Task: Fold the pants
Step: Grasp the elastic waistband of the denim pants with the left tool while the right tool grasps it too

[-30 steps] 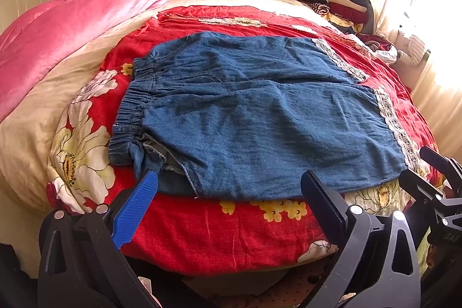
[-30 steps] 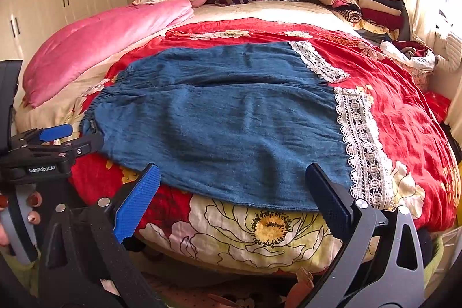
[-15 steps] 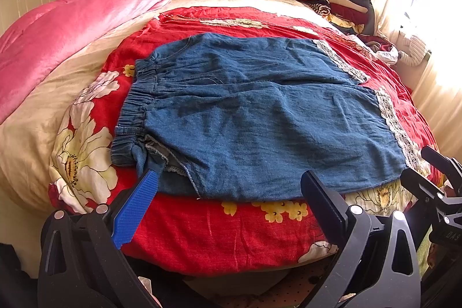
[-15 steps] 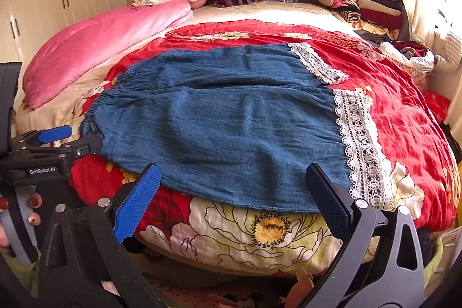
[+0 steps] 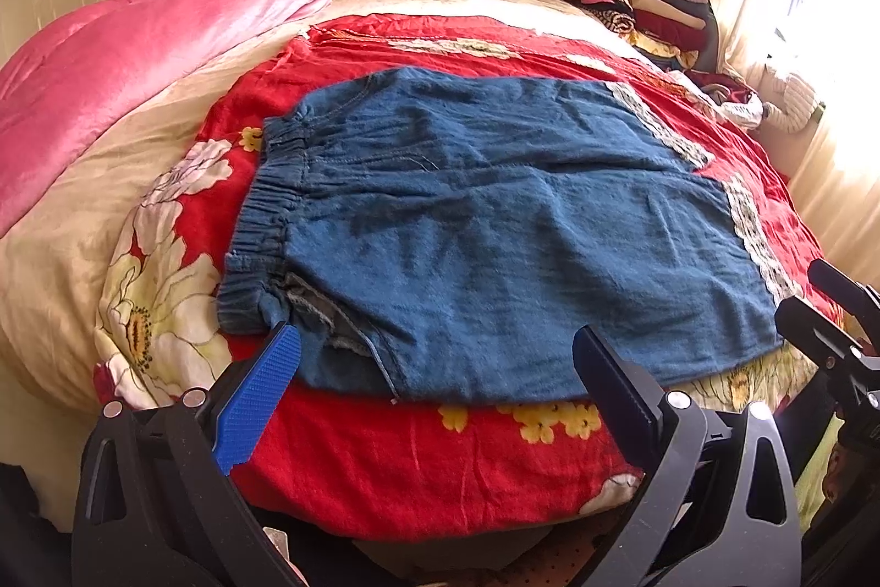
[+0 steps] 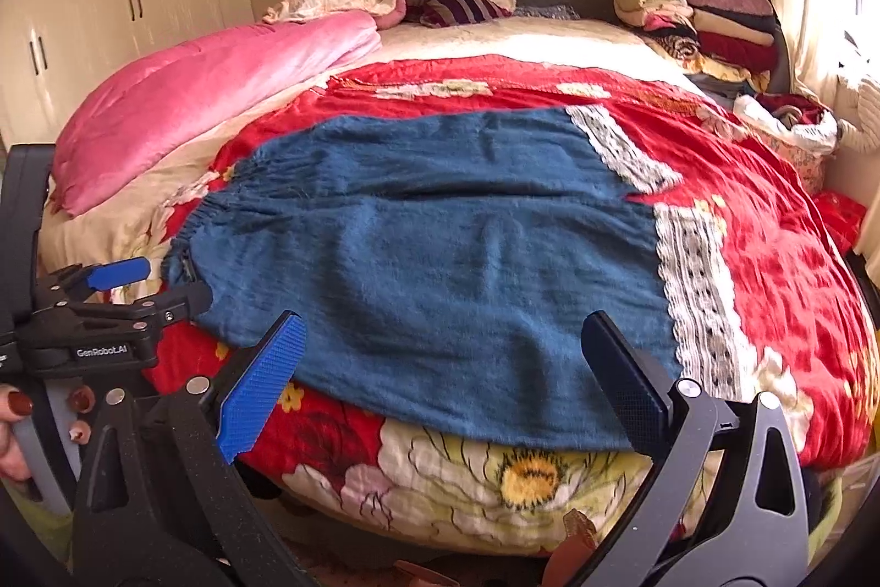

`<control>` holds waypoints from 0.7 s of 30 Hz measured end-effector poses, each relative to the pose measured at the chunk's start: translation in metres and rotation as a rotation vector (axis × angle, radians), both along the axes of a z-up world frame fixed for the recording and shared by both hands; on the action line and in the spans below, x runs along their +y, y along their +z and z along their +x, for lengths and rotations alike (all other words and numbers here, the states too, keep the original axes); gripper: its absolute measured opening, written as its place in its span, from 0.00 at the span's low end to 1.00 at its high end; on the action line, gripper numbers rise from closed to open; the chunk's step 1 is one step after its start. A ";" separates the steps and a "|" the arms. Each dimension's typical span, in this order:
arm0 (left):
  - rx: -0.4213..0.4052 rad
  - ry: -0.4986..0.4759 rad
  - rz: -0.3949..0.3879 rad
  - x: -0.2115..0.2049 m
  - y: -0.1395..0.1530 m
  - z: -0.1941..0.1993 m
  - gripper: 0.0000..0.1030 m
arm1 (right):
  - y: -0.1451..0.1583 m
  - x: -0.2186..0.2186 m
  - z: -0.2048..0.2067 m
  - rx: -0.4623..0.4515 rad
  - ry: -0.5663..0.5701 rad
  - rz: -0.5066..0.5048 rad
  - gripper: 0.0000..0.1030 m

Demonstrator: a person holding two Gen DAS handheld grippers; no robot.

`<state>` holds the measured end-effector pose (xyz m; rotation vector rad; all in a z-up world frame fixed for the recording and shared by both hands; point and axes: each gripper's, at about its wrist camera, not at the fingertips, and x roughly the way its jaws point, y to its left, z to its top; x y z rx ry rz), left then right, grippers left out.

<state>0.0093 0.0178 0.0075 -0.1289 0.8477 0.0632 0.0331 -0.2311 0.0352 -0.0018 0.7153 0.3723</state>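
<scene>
Left wrist | pants (image 5: pixel 495 229) crosswise, waistband left, hems right | both jaws wide, empty

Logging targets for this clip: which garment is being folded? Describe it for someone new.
On the bed, the red floral blanket covers the near half. Flat on it lie the blue denim pants: elastic waistband left, white lace hems right, unlike the folded clothes pile by the headboard.

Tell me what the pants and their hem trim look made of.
Pants: soft blue denim-like woven cloth, matte; visible topstitching, gathered elastic waistband, shallow creases. Hem trim: white openwork lace, probably cotton, with patterned holes. Exact fibre can't be confirmed from the look.
</scene>
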 end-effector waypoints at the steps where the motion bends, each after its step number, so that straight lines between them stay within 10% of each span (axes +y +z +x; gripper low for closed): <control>1: -0.004 0.005 0.000 0.002 0.001 0.002 0.96 | 0.001 0.001 0.003 -0.002 0.001 0.001 0.92; 21: 0.013 0.140 -0.029 0.096 0.008 0.105 0.96 | 0.024 0.078 0.133 -0.006 0.174 -0.019 0.92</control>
